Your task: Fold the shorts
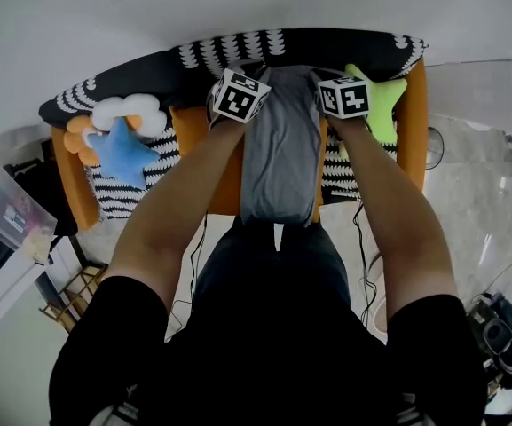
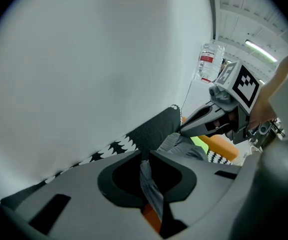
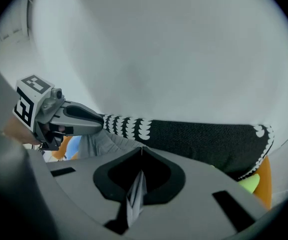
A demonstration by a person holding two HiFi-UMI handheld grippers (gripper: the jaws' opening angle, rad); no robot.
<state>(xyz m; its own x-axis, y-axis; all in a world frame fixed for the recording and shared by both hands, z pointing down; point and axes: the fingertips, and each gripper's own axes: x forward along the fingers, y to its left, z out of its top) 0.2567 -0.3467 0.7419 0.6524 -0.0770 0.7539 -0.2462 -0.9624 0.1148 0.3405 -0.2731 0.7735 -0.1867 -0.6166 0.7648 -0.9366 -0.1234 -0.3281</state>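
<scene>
Grey shorts: soft, light, limp cloth, likely to sag and crease. They hang at centre toward 12 o'clock over the orange bench. The left gripper and right gripper each pinch a thin fold at an upper corner, judged the sound hold. Room: free at 6 o'clock; blue star cushion at 9 o'clock, green star cushion at 1 o'clock, wall beyond 12.

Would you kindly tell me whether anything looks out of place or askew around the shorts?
Nothing is spilled or damaged. The grey shorts, pinched by the left gripper and right gripper, hang as a narrow strip. A blue plush star and a green plush star crowd the orange surface on either side.
</scene>
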